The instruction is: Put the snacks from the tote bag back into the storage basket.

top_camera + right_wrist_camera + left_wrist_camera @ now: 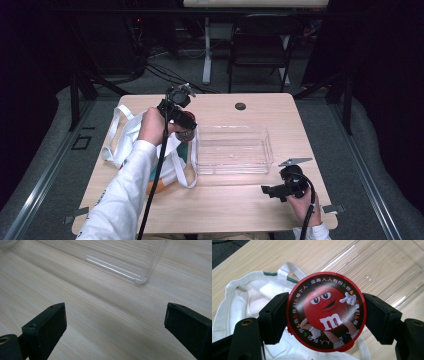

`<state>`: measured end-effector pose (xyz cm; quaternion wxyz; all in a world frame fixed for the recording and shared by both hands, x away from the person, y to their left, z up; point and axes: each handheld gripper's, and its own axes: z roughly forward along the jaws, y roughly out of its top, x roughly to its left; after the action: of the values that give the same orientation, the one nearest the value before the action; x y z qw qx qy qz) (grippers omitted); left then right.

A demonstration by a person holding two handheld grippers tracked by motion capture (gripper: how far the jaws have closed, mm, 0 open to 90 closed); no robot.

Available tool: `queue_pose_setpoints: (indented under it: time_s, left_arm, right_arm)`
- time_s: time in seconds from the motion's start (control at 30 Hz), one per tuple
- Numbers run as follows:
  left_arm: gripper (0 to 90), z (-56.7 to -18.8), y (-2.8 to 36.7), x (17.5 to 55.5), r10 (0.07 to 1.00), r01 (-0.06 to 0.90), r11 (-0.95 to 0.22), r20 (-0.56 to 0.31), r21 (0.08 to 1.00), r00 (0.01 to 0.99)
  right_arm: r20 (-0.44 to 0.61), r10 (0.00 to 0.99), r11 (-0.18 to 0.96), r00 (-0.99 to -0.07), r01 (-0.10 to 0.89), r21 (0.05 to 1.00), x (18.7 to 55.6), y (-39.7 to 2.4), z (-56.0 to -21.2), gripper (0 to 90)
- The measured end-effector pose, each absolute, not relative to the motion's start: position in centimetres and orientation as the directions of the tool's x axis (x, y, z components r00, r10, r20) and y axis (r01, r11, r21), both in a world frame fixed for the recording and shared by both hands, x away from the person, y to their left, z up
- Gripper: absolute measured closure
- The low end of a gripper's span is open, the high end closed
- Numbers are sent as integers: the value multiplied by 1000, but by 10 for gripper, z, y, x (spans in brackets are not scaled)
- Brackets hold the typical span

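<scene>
Your left tongs (325, 315) are clamped on a round red candy tin (326, 311), one jaw pressing each side of its lid, which faces the camera with a red cartoon candy figure on it. You hold the tin above the white cloth bag (131, 145), just beside the left end of the clear plastic tray (232, 149). Your right tongs (115, 325) stand wide apart with nothing between them, low over the bare worktop (100, 312) near the tray's front right corner.
</scene>
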<state>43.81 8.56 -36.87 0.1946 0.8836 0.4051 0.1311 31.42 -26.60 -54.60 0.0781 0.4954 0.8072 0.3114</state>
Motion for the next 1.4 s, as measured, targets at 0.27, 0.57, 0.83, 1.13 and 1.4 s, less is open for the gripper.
queue_pose_setpoints:
  time_s: [0.27, 0.57, 0.83, 1.13, 1.4]
  left_arm:
    - [262, -373, 67, 438, 747, 649, -613, 62, 450, 662]
    - [262, -379, 50, 437, 726, 635, -625, 41, 454, 686]
    - [262, -386, 39, 435, 719, 629, -622, 22, 466, 695]
    - [262, -395, 31, 433, 713, 631, -624, 7, 460, 701]
    - [262, -403, 27, 431, 718, 639, -611, -13, 468, 696]
  right_arm:
    - [182, 849, 315, -497, 751, 580, 314, -266, -546, 37]
    - [182, 848, 316, -497, 751, 579, 314, -266, -546, 37]
    - [182, 848, 317, -498, 751, 580, 314, -266, -546, 38]
    - [182, 847, 317, -499, 750, 580, 314, -266, -545, 38]
    - [181, 847, 317, -499, 750, 581, 314, -266, -545, 38]
